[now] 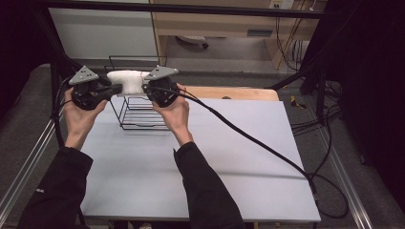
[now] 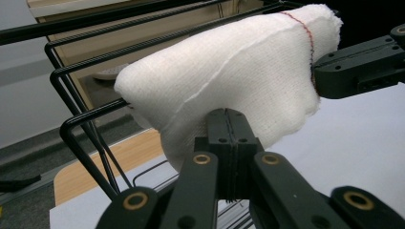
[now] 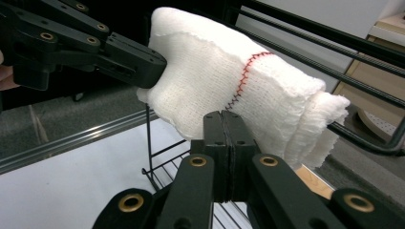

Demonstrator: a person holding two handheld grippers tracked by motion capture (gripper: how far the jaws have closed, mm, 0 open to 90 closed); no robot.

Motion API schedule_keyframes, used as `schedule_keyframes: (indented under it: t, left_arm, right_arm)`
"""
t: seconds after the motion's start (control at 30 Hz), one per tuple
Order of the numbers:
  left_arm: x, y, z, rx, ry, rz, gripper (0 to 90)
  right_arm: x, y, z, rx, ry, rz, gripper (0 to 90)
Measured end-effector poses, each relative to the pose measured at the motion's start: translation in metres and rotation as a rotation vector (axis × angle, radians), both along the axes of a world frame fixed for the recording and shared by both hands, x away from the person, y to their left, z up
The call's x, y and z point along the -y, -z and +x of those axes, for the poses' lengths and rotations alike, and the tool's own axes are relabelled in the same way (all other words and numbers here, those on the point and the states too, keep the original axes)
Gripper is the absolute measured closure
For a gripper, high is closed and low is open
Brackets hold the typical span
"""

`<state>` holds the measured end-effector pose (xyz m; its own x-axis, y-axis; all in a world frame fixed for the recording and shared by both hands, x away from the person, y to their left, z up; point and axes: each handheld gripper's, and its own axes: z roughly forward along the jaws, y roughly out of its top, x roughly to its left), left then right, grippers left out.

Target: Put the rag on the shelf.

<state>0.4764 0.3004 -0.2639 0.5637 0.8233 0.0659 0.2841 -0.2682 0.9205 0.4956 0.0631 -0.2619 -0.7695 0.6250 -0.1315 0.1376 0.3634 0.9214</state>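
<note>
White cloth [image 1: 128, 81]: folded, thick knitted weave, soft bulging shape, with a line of red stitching across it near one end [image 3: 243, 76]. It sits up at the top of the black wire rack [image 1: 138, 112], against the upper bars. Left gripper [image 1: 114, 88]: jaws pressed together, pinching the cloth's edge. Right gripper [image 1: 145, 87]: jaws likewise clamped on the cloth from the opposite side. Rack stands at the far left part of the grey table [image 1: 229, 148]. Black cable [image 1: 258, 143] trails across the table from the right gripper.

Dim surroundings, evenly lit table [image 1: 239, 143] with soft shadows; close views sharp, backgrounds slightly blurred.
</note>
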Motion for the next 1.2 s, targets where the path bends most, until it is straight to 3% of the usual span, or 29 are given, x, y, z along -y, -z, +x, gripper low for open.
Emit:
schedule_keyframes:
  t: [0.23,0.37,0.43,0.6,0.77,0.87,1.07,1.2]
  left_arm:
    - [0.002,0.004,0.002,0.020,-0.012,-0.009,89.9]
    - [-0.001,0.003,-0.005,0.025,0.001,-0.028,88.1]
    - [-0.003,0.002,-0.011,0.024,0.001,-0.025,85.4]
    - [-0.007,0.002,-0.024,0.006,0.006,-0.015,75.3]
    - [-0.008,0.012,-0.034,-0.032,0.017,-0.008,61.3]
    - [-0.007,0.021,-0.040,-0.044,0.019,0.002,53.7]
    - [-0.001,0.041,-0.051,-0.084,0.054,-0.013,40.5]
    - [0.002,0.058,-0.058,-0.086,0.058,-0.010,29.4]
  right_arm:
    - [-0.001,0.003,0.005,-0.003,0.008,0.002,88.1]
    - [0.002,0.000,-0.003,0.014,-0.016,0.012,84.0]
    - [0.006,-0.003,-0.007,-0.001,-0.027,0.033,80.7]
    - [0.021,-0.009,-0.016,-0.024,-0.027,0.033,67.7]
    - [0.038,-0.006,-0.025,-0.058,-0.027,0.033,50.1]
    - [0.049,-0.001,-0.029,-0.072,-0.015,0.006,41.1]
    - [0.076,0.014,-0.036,-0.107,0.024,0.015,23.3]
    - [0.097,0.027,-0.042,-0.131,0.034,0.023,16.0]
